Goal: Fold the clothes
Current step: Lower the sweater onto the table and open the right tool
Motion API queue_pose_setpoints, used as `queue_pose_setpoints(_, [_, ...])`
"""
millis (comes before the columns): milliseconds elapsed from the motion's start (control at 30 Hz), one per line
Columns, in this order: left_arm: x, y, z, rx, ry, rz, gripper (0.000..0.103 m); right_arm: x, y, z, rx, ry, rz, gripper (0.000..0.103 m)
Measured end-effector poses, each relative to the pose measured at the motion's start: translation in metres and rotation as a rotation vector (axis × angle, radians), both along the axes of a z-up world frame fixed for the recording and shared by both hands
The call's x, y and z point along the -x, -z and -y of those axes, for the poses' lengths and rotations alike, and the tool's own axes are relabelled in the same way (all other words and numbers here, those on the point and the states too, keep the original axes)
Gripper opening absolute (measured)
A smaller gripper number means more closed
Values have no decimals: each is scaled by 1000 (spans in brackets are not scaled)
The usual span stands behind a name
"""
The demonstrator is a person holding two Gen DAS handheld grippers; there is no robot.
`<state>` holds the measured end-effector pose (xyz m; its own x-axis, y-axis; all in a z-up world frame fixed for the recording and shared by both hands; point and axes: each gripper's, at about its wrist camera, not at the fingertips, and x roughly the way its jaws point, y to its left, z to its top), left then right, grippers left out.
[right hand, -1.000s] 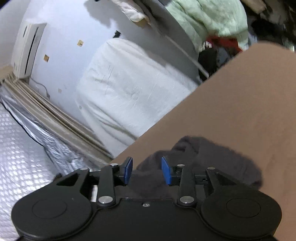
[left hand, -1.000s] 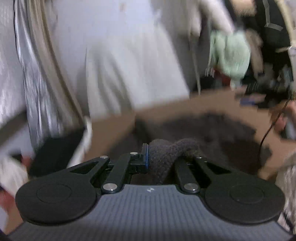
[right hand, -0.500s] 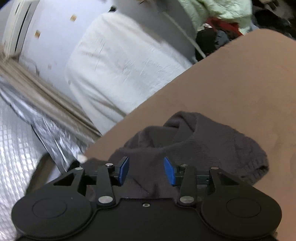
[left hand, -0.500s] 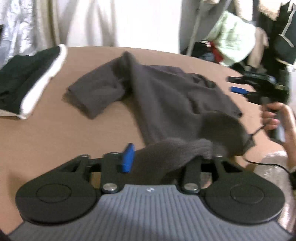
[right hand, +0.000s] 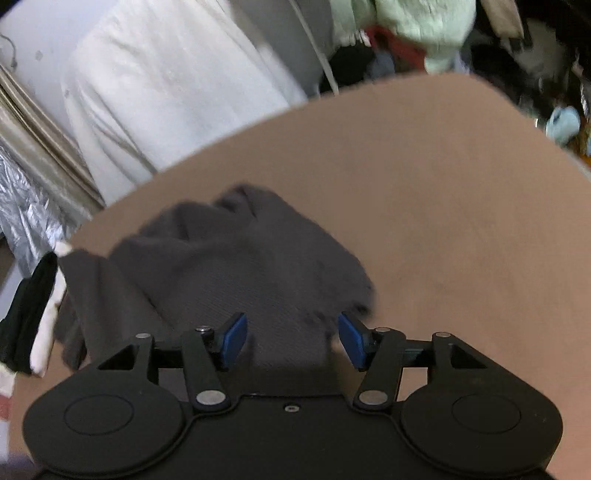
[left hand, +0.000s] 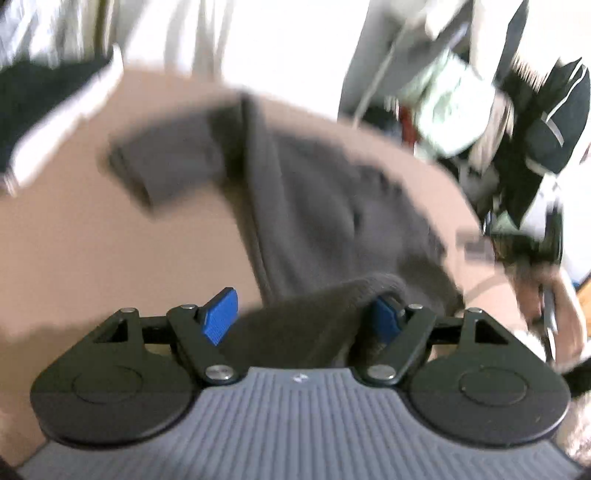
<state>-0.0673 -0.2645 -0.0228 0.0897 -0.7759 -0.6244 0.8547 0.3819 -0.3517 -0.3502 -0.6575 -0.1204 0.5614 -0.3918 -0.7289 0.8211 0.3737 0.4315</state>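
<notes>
A dark grey knit sweater [left hand: 325, 206] lies spread on the brown table [left hand: 92, 251], one sleeve reaching to the left. My left gripper [left hand: 303, 317] is open, and a fold of the sweater's hem still drapes between its blue pads, resting against the right one. The left wrist view is blurred. In the right wrist view the sweater [right hand: 236, 266] lies crumpled just ahead of my right gripper [right hand: 291, 339], which is open wide with cloth lying under and between its blue pads [right hand: 236, 332].
A folded black and white garment [left hand: 48, 110] lies at the table's far left, also seen in the right wrist view [right hand: 33, 321]. A white covered mattress [right hand: 166, 81] and piled clothes [right hand: 417, 33] stand beyond the table. The person's other hand [left hand: 546, 291] is at the right.
Both grippers have opened: the left was shut on the sweater's hem a second ago, and the right widened from half open. The sweater dropped and spread flat on the table.
</notes>
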Motion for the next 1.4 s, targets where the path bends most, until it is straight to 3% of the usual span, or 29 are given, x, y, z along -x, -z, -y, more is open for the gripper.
queue_pose_setpoints(67, [-14, -10, 1, 44, -27, 17, 79, 21, 11, 2, -61, -57, 0, 61])
queue_pose_setpoints(133, [-30, -9, 12, 44, -47, -20, 80, 39, 22, 3, -126, -119, 4, 61])
queue_pose_setpoints(300, [-61, 38, 76, 47, -78, -151, 80, 56, 49, 8, -284, -251, 74, 64])
queue_pose_setpoints(400, [-80, 62, 118, 33, -129, -108, 80, 44, 65, 15, -333, -350, 167, 81])
queue_pose_setpoints(467, [-84, 77, 148, -25, -97, -121, 80, 28, 73, 21, -326, -366, 146, 84])
queue_pose_setpoints(567, [-84, 109, 180, -120, -63, -189, 80, 0, 77, 14, -202, -441, 112, 79])
queue_pose_setpoints(600, [-82, 122, 187, -149, -83, -194, 80, -10, 76, 11, -148, -478, 86, 52])
queue_pose_setpoints(633, [-78, 134, 192, -171, -107, -193, 80, -18, 73, 9, -90, -489, 48, 16])
queue_pose_setpoints(700, [-73, 151, 205, -194, -140, -173, 79, -26, 64, 7, -19, -481, 7, 14])
queue_pose_setpoints(733, [-70, 153, 212, -196, -130, -158, 72, -29, 58, 5, 19, -472, -22, 13])
queue_pose_setpoints(767, [-66, 149, 218, -182, -88, -163, 54, -29, 43, 4, 88, -461, -62, 12])
queue_pose_setpoints(800, [-61, 145, 223, -153, -41, -223, 5, -29, 27, 3, 160, -449, -102, 12])
queue_pose_setpoints(900, [-44, 131, 234, -14, 26, -506, 8, -27, -27, 9, 372, -419, -212, 11])
queue_pose_setpoints(967, [-18, 108, 248, 101, 95, -586, 8, -19, -59, 46, 434, -309, -266, 11])
queue_pose_setpoints(1033, [16, 80, 264, 145, 157, -472, 10, -14, -81, 85, 482, -200, -331, 12])
queue_pose_setpoints(1100, [47, 67, 279, 137, 200, -378, 14, -17, -85, 122, 477, -132, -392, 17])
queue_pose_setpoints(1167, [66, 70, 287, 72, 241, -333, 24, -23, -73, 145, 433, -45, -458, 46])
queue_pose_setpoints(1233, [72, 82, 285, -3, 272, -313, 29, -33, -62, 145, 410, 49, -521, 49])
queue_pose_setpoints(1300, [62, 91, 267, -35, 254, -281, 31, -44, -63, 123, 426, 64, -461, 49])
queue_pose_setpoints(1400, [21, 92, 227, -37, 142, -192, 47, -54, -68, 82, 424, 12, -311, 58])
